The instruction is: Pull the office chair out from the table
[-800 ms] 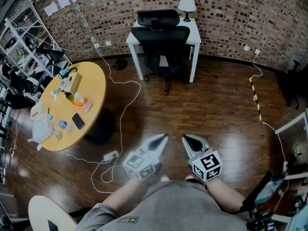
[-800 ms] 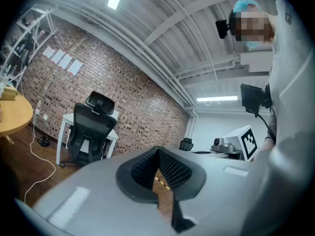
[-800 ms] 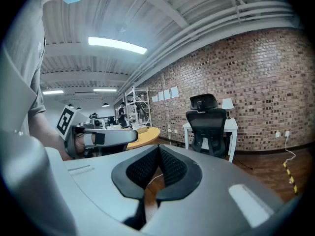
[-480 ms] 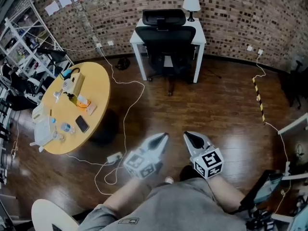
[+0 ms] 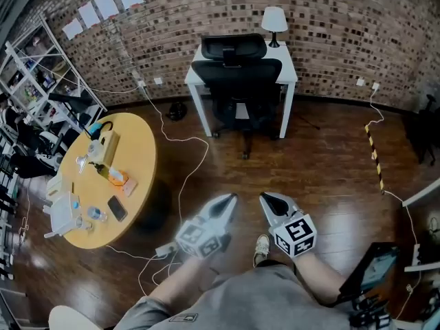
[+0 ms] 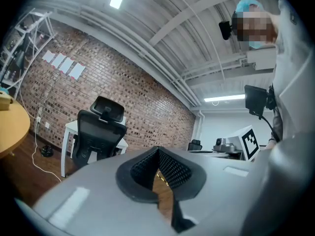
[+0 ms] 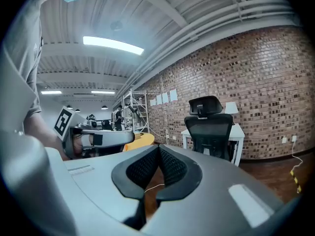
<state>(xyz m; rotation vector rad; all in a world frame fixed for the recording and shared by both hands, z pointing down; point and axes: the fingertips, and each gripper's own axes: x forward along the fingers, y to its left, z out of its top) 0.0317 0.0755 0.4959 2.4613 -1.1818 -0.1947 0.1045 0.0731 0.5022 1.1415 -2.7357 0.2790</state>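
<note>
A black office chair (image 5: 243,81) with a headrest is tucked under a small white table (image 5: 289,71) against the brick wall, far ahead of me. It also shows in the left gripper view as the chair (image 6: 97,134) and in the right gripper view as the chair (image 7: 212,129). My left gripper (image 5: 230,199) and right gripper (image 5: 263,198) are held side by side in front of my body, well short of the chair. Both are shut with nothing between their jaws.
A round yellow table (image 5: 103,170) with a phone, boxes and small items stands at the left. White cables (image 5: 185,177) trail over the wooden floor. A lamp (image 5: 274,19) sits on the white table. Metal shelving (image 5: 34,95) lines the left wall; yellow-black tape (image 5: 375,157) marks the floor at right.
The view has shifted: the chair and white table sit slightly lower and to the right in the head view, and the round table has slid down. Both grippers hold the same pose.
</note>
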